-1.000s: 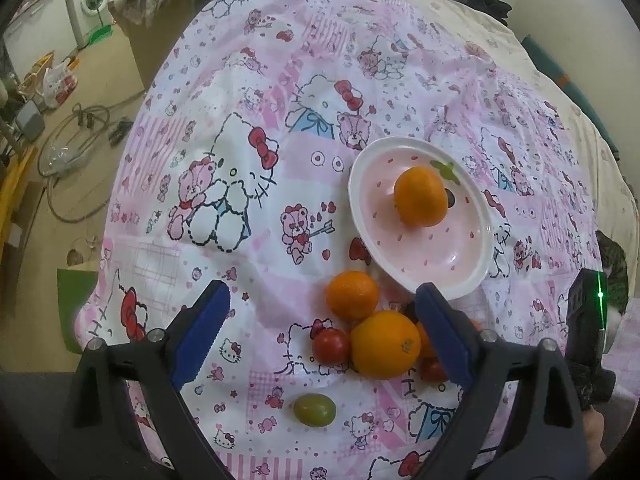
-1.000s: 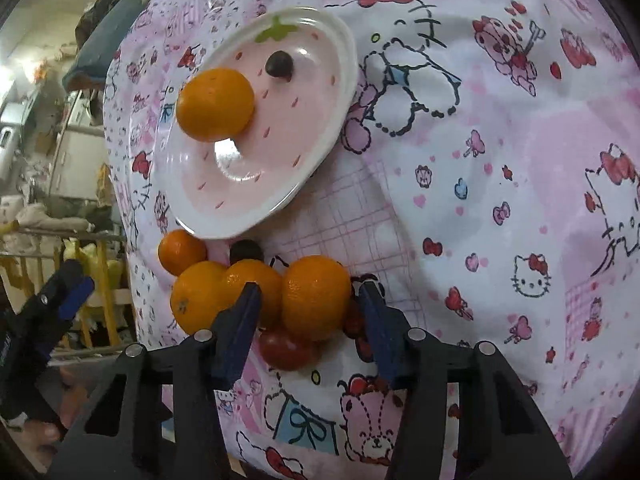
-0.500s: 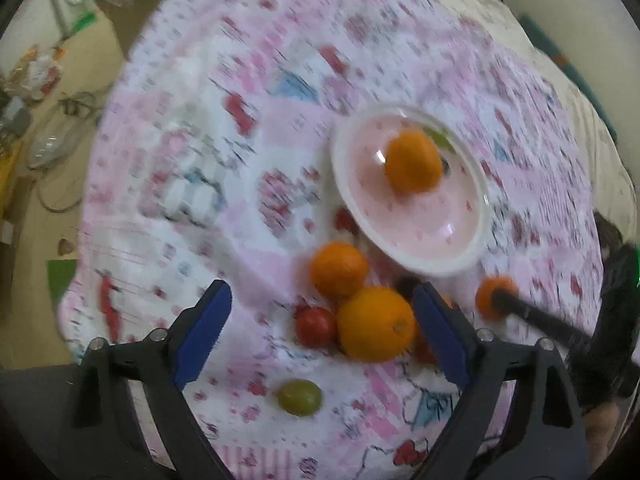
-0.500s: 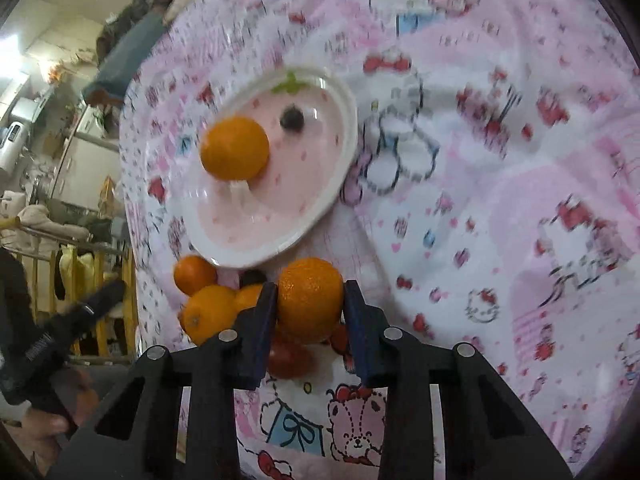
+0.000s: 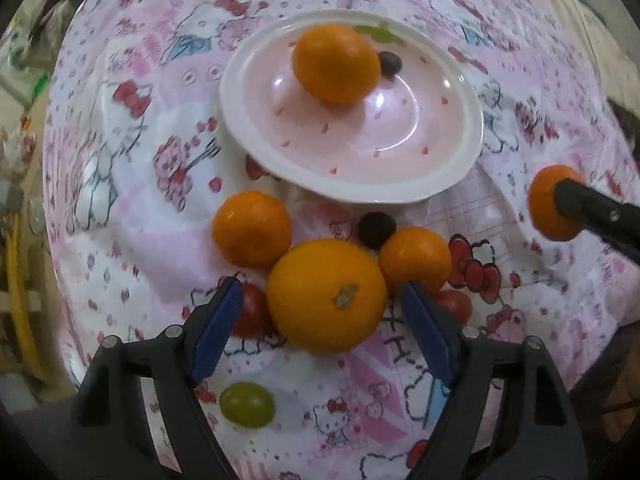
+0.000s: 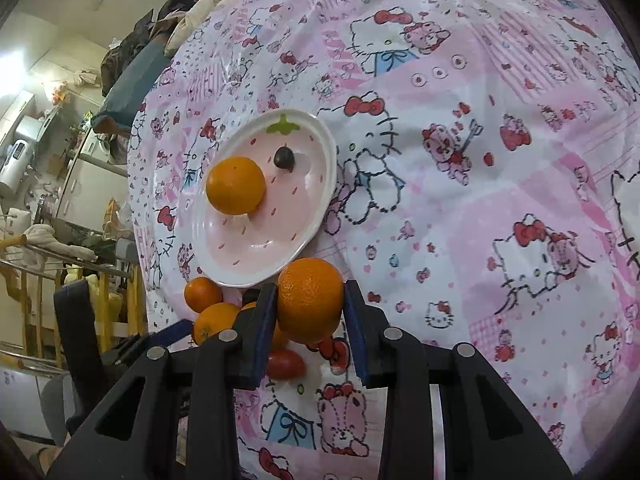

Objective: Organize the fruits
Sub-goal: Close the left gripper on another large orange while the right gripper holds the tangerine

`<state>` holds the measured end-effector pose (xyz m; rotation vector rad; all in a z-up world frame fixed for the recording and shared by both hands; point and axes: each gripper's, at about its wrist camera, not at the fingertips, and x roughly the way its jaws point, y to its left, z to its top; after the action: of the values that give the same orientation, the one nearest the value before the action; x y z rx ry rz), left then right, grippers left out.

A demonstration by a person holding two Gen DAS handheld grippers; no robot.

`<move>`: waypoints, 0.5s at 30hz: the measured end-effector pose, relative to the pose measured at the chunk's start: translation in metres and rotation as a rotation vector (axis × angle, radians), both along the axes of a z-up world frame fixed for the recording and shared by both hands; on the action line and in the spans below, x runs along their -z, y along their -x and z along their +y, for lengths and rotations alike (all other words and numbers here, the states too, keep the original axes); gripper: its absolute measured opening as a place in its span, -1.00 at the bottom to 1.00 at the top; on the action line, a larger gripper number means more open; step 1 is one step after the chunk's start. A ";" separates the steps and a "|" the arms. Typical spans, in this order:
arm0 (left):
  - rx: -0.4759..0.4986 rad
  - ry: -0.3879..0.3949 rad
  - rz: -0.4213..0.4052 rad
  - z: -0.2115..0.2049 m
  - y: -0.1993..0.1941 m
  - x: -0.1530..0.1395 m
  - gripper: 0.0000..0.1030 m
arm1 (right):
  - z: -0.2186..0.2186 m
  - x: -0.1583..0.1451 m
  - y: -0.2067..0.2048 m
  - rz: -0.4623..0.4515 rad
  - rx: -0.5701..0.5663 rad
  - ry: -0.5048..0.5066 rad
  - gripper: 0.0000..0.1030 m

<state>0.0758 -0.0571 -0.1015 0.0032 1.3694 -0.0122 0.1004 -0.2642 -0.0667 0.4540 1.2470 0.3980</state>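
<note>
Since a second ago: lifted off the cloth, an orange [image 6: 310,300] now pinched between the blue pads of the right hand-held gripper [image 6: 310,312]; same fruit seen at the right edge of the left wrist view, clear of the heap. Dropped closer to the fruit pile and rolled slightly, the left hand-held gripper [image 5: 320,322]. Unmoved, the plate and its contents.

Left hand-held gripper: jaws closing, straddling the big orange [image 5: 326,294], a gap showing on each side, pads not pressing yet.

On the pink strawberry plate [image 5: 256,136]: one orange [image 5: 336,63] and a dark grape [image 5: 390,64] just beside it, both toward the far rim.

On the cartoon-print tablecloth [image 5: 132,208] covering the desk, just below the plate: a small orange [image 5: 251,229] to the left, another small orange [image 5: 415,259] to the right, a dark grape [image 5: 376,230] between plate and pile. Partly hidden behind the left pad, a red tomato [image 5: 252,314]; another red tomato [image 5: 454,304] behind the right pad. Alone, nearer the camera, a green grape [image 5: 247,405].
</note>
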 end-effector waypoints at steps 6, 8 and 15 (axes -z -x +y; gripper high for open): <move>0.062 -0.036 -0.019 -0.013 -0.003 -0.001 0.08 | -0.007 -0.003 0.001 -0.003 0.015 -0.004 -0.33; 0.076 -0.051 -0.027 -0.016 -0.002 -0.001 0.02 | -0.008 -0.005 0.000 -0.008 0.016 -0.008 -0.33; 0.054 0.004 -0.019 -0.006 0.004 -0.008 -0.02 | -0.001 -0.010 0.002 -0.027 -0.007 -0.012 -0.33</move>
<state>0.0717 -0.0628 -0.0932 0.0367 1.3501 -0.0595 0.0982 -0.2655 -0.0567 0.4536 1.2203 0.4163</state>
